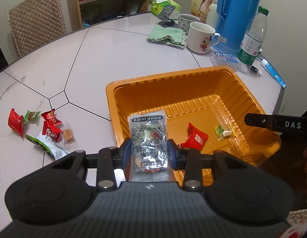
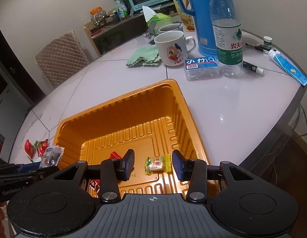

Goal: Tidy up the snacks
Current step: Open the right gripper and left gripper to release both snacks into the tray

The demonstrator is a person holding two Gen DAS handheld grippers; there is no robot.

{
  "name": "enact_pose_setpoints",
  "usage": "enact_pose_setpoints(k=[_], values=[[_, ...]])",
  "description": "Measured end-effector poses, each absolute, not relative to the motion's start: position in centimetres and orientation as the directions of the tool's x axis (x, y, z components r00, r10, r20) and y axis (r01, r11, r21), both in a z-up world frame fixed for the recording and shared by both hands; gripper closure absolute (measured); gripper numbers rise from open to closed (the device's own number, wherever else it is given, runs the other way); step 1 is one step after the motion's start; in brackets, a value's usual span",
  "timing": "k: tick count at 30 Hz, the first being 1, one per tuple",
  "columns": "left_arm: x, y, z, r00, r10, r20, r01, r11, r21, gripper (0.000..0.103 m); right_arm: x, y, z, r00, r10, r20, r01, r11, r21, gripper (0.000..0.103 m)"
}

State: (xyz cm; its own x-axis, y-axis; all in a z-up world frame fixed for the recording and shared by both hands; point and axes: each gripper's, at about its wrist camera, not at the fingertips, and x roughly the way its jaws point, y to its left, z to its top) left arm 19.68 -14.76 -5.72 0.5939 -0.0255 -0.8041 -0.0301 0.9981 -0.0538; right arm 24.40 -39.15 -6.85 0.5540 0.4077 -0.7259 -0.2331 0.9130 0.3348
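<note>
My left gripper [image 1: 149,148] is shut on a silvery clear snack packet [image 1: 147,130], held upright over the near-left rim of the orange tray [image 1: 173,75]. On the tray floor lie a red candy [image 1: 194,138] and a yellow-green candy [image 1: 223,131]. In the right wrist view my right gripper [image 2: 153,156] is open low inside the tray [image 2: 117,101]. The yellow-green candy [image 2: 157,163] lies between its blue pads, touching neither. Several loose snacks [image 1: 51,123] sit on the table left of the tray.
Behind the tray stand a cartoon mug [image 2: 171,47], a water bottle [image 2: 227,29], a blue thermos [image 1: 237,13], a green cloth [image 1: 166,36] and a floss box [image 2: 201,67]. A tube [image 2: 288,67] lies by the right table edge. A padded chair [image 1: 36,27] stands at the far left.
</note>
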Motion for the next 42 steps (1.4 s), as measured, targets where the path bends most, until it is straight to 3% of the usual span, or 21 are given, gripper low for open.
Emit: enact_pose_setpoints(k=[42], values=[[15.9, -12.5, -3.6, 0.621, -0.131, -0.772, 0.035, 0.989, -0.14, 0.067, 20.2, -37.0, -5.8, 0.531, 0.418, -0.737, -0.239, 0.908, 0.344, 0.055]])
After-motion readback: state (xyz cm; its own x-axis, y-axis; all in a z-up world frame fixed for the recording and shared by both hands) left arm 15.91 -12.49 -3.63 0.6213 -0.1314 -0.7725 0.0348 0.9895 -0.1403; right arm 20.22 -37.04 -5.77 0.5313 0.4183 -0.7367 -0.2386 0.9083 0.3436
